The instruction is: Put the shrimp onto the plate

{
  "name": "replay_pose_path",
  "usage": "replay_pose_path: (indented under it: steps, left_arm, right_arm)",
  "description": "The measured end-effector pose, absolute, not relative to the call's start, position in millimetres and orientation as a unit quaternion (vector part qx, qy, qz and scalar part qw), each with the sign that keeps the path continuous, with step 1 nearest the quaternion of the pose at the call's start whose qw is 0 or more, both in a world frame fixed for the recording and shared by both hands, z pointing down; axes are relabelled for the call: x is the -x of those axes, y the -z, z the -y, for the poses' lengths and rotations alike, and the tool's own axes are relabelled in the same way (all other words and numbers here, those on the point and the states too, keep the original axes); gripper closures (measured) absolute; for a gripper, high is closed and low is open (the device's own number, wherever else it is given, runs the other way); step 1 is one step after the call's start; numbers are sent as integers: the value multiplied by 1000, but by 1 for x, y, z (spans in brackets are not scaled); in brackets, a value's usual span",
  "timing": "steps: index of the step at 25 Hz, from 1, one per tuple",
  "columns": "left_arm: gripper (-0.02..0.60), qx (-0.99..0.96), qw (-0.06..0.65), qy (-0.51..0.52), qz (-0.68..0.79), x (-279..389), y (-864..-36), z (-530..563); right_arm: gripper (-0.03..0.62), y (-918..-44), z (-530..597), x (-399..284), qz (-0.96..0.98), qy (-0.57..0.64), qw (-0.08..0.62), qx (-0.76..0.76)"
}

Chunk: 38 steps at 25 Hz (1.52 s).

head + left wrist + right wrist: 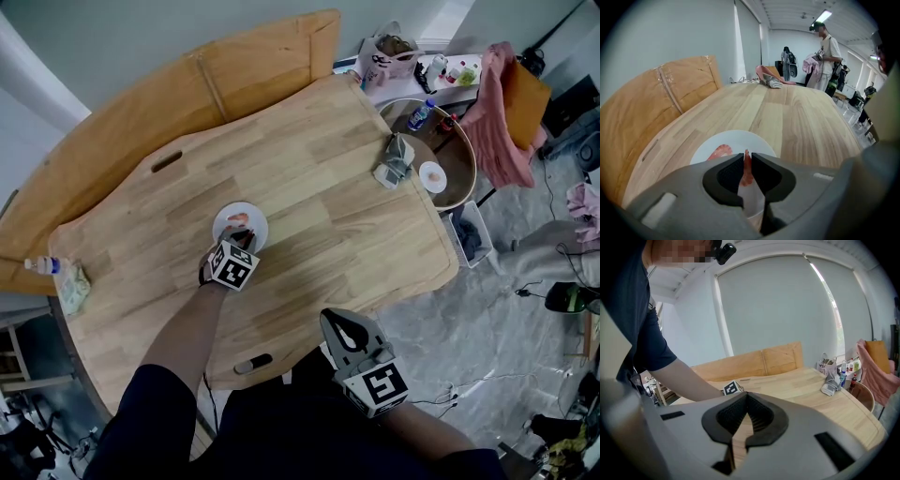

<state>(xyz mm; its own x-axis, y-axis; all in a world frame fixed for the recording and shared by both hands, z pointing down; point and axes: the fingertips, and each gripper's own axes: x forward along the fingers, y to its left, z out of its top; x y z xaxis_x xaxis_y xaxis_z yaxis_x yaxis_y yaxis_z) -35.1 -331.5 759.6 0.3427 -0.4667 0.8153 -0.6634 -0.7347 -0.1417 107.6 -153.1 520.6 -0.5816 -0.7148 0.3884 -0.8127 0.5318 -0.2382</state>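
left gripper [746, 158] clamped on a shrimp [747, 172] over the plate [761, 143]; second shrimp [719, 152] lies at its 10 o'clock. right gripper [746, 398] pinched together, empty.

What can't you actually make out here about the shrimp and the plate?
- Left gripper view: the left gripper's own body hides the near rim of the plate and the lower end of the held shrimp, so contact with the plate can't be told.
- Head view: the marker cube covers the held shrimp.
- Right gripper view: the person's arm blocks the plate.
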Motion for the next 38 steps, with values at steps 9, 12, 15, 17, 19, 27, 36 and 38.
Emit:
replay_pose_path:
  steps: [9, 12, 15, 17, 19, 27, 36, 38]
  left_arm:
    - [509, -807, 124, -457, 352, 35, -765, 333]
    - [486, -810, 127, -446, 360, 37, -760, 334]
    - [479, -818, 124, -420, 372, 36, -744, 334]
    - [479, -826, 118, -402, 376, 35, -730, 331]
    - [479, -834, 111, -386, 378, 33, -714, 325]
    - [479, -849, 111, -326, 402, 38, -650, 290]
    - [480, -869, 124, -262, 402, 50, -578, 215]
    - [480, -872, 120, -249, 404, 54, -559, 202]
  right_arm:
    - [583, -519, 149, -110, 871, -193, 121, -436]
    - [583, -516, 149, -109, 872, -191, 118, -436]
    - [583, -513, 148, -106, 872, -191, 117, -436]
    - [585, -509, 147, -102, 874, -189, 112, -433]
    - [583, -503, 144, -97, 877, -186, 110, -429]
    - [583, -488, 134, -81, 889, -166, 94, -416]
    - [583, -470, 121, -55, 897, -149, 94, -405]
    - [585, -465, 118, -49, 899, -145, 96, -401]
